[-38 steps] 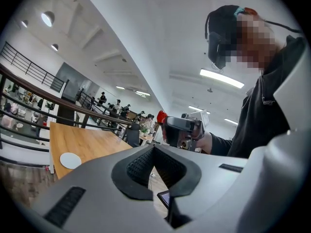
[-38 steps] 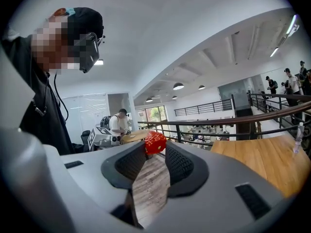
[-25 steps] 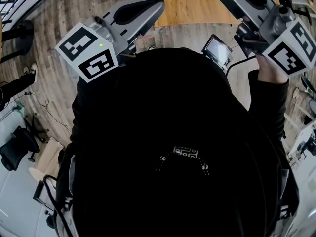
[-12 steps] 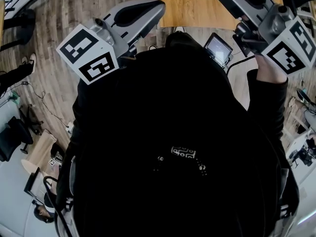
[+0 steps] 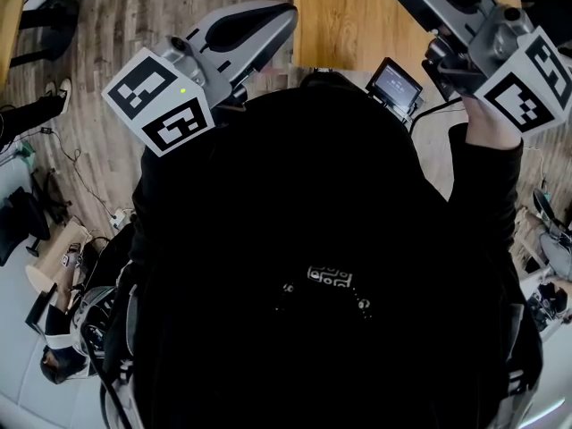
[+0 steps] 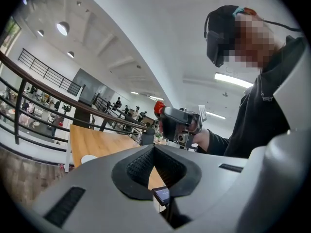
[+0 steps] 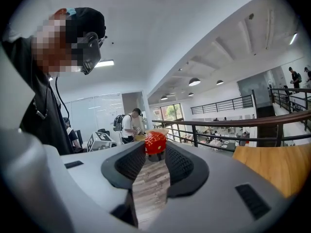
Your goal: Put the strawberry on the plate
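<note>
Red and bumpy-skinned, the strawberry (image 7: 155, 141) sits pinched at the very tips of the right gripper (image 7: 154, 147). Its rounded sides press against both black ribbed pads (image 7: 177, 164). Through the gap between these jaws, on the camera's side of the fruit, a strip of grey-brown plank floor (image 7: 150, 188) shows. Off the outer side of the right-hand jaw lies a corner of a pale wooden table (image 7: 272, 164). A dark metal railing (image 7: 218, 125) runs across beyond the tips.

The left gripper (image 6: 153, 147) has its jaws closed tip to tip, with nothing between them. Its pads have the same black ribbed texture, and smooth grey plastic shells curve away on both sides. Beyond its tips, the left gripper view shows the right gripper held in the person's right hand (image 6: 202, 133), with the strawberry as a red knob at its front end. Out past the left-hand jaw stretches the flat table top, where a small white round shape (image 6: 88, 158) lies, too small to identify. Below the closed tips, a small dark screen (image 6: 161, 195) shows through the gap.

In the head view, the person's black top (image 5: 313, 239) fills the middle, with both grippers held out in front.
</note>
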Demonstrator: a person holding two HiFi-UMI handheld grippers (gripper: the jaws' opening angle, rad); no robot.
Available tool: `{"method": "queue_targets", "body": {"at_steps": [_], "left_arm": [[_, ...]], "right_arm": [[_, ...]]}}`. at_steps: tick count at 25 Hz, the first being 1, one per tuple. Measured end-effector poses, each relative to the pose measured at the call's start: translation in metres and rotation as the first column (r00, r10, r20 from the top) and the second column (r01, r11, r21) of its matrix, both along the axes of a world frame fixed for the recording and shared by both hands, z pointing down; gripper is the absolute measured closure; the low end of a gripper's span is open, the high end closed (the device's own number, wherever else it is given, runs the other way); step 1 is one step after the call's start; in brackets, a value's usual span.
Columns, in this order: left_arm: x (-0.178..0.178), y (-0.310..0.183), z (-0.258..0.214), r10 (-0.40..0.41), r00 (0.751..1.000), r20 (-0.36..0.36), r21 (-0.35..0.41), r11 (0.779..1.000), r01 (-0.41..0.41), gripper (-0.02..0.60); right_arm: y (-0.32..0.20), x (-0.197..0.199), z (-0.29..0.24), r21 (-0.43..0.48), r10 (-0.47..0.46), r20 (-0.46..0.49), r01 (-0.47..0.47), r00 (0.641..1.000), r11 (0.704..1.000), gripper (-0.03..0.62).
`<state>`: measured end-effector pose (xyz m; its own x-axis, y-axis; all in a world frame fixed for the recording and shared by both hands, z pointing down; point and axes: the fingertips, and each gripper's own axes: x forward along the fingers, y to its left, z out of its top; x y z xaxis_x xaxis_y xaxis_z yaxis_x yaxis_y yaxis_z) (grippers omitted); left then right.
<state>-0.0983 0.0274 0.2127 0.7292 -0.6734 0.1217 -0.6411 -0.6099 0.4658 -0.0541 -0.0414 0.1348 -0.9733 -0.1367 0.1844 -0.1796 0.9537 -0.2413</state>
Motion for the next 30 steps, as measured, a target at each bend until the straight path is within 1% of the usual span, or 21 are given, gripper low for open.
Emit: {"method": "queue_targets", "body": {"at_steps": [3,6,12,16,20,26,30], "left_arm": [[0.007,-0.018,0.007,-0.019,1.000,0.008,-0.004,1.000,0.019,0.581],[0.011,-0.025,0.008,-0.028,1.000,0.009,-0.011,1.000,0.028,0.581],[0.024,-0.038,0.003,-0.029,0.999,0.015,-0.023,0.999,0.029,0.581],[0.027,-0.046,0.008,-0.022,0.999,0.031,-0.038,0.999,0.023,0.581],[0.030,-0.051,0.007,-0.008,0.999,0.046,-0.053,0.999,0.010,0.581],[0.051,-0.083,0.012,0.035,0.997,0.062,-0.092,0.995,-0.029,0.581],[0.062,-0.093,0.021,0.051,0.996,0.077,-0.114,0.993,-0.042,0.581]], "right_arm": [[-0.020,0.006,0.007,0.000,-0.017,0.011,0.017,1.000,1.000,0.459],[-0.029,0.010,0.008,-0.008,-0.023,0.012,0.023,1.000,1.000,0.459],[-0.044,0.021,0.006,-0.021,-0.031,0.020,0.031,0.999,0.999,0.457],[-0.053,0.022,0.010,-0.032,-0.033,0.030,0.034,0.999,0.999,0.459],[-0.058,0.026,0.009,-0.040,-0.028,0.036,0.030,0.999,0.999,0.457],[-0.095,0.054,0.016,-0.070,0.014,0.046,-0.011,0.999,0.997,0.459],[-0.108,0.070,0.026,-0.087,0.036,0.065,-0.030,0.997,0.996,0.459]]}}
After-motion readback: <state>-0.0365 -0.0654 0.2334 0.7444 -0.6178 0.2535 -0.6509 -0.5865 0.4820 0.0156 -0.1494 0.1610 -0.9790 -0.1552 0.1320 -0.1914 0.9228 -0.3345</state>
